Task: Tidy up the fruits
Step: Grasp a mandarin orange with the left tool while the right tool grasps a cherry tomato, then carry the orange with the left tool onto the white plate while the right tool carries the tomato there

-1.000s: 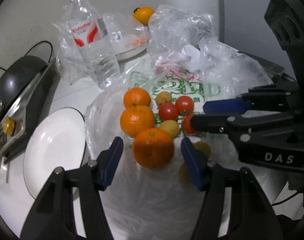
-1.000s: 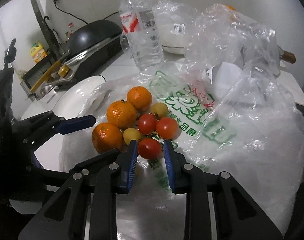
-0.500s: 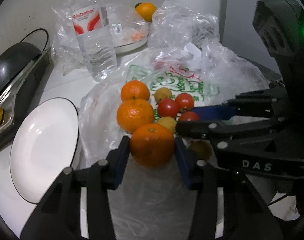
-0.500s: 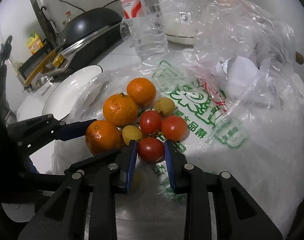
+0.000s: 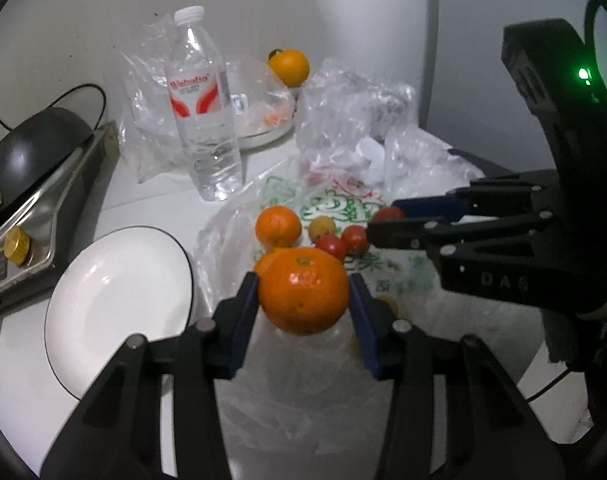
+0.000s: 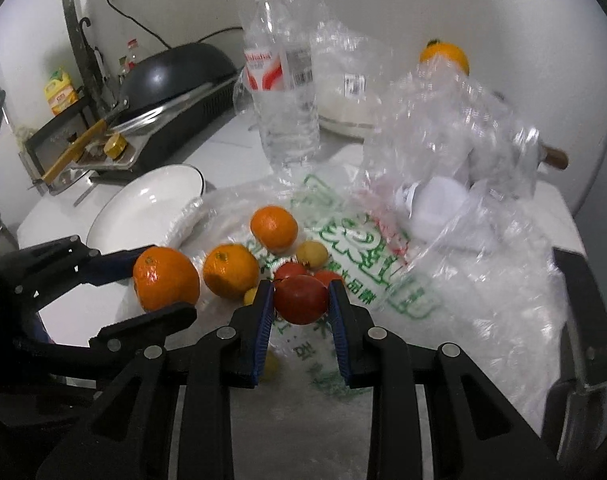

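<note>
Both fruits now off the bag since a second ago: orange [image 5: 303, 290] pinched in left gripper [image 5: 303, 300] at frame centre, tomato [image 6: 301, 298] clamped in right gripper [image 6: 301, 300]. Carry step; next, likely set them down on plate [image 5: 103, 300], lower left.

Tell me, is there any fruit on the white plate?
No, the white plate is bare; the left hand-held gripper holds an orange beside it.

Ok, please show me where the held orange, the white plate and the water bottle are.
held orange [image 5: 303, 294], left wrist view, middle of its peel
white plate [image 5: 115, 300], left wrist view, bare inner surface
water bottle [image 5: 201, 96], left wrist view, on its label
</note>
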